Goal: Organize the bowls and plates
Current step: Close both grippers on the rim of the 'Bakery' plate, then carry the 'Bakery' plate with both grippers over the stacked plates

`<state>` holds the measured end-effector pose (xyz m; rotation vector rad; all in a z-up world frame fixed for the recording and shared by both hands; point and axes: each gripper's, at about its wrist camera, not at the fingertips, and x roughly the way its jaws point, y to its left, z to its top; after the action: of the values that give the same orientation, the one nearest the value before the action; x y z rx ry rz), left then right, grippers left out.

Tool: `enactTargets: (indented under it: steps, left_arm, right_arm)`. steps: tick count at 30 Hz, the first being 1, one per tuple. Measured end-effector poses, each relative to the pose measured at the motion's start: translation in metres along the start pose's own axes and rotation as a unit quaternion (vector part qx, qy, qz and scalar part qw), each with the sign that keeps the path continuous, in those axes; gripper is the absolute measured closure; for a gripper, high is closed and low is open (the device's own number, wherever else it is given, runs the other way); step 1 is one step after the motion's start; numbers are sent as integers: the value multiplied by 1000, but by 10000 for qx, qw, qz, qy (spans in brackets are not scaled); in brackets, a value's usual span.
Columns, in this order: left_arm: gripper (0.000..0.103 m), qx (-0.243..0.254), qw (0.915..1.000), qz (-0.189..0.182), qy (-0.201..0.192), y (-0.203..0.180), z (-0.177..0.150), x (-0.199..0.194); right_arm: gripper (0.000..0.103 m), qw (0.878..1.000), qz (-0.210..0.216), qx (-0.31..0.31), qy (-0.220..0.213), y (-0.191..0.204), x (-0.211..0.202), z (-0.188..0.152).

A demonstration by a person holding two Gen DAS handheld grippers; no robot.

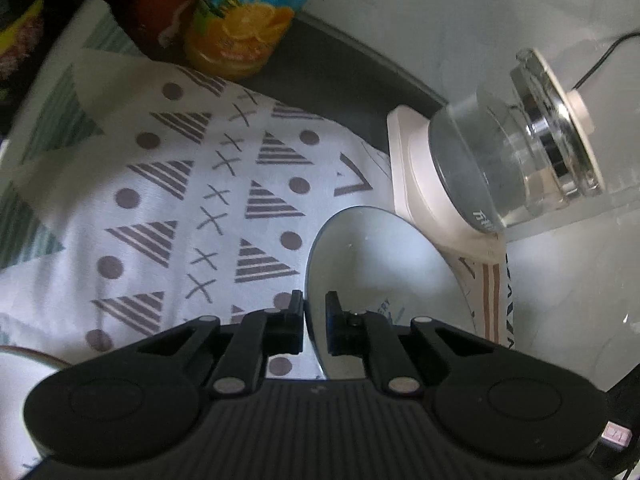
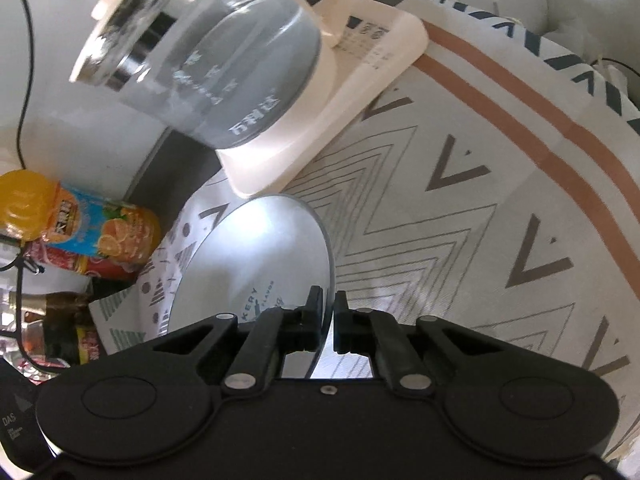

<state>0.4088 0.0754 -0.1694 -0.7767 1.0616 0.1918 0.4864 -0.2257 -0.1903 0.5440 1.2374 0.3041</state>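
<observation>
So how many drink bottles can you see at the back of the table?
2, both at the cloth's far edge by the wall: an orange juice bottle and a red bottle right beside it. The dark clutter behind them in the right wrist view may hide more.

Plate [image 1: 384, 264] between my two grippers: my left gripper [image 1: 315, 322] on its left rim, my right gripper [image 2: 327, 320] on its right rim. Tablecloth [image 1: 192, 184] under plate, over table [image 1: 352, 80]. Glass kettle [image 1: 516, 144] on its base [image 1: 412, 168] just behind plate. Orange drink bottle [image 1: 244, 20] and can [image 1: 160, 4] side by side at table's far edge, well left of kettle. Bowl [image 1: 24, 364] near my left gripper's left side.
</observation>
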Motion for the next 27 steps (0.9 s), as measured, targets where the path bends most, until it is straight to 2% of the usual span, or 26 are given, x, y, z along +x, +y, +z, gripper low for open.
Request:
enactTargets:
  steps: [27]
  left_arm:
    - [95, -619, 9931, 348, -928, 59, -46, -106]
  right_arm:
    - [97, 9909, 653, -1163, 151, 69, -20, -65]
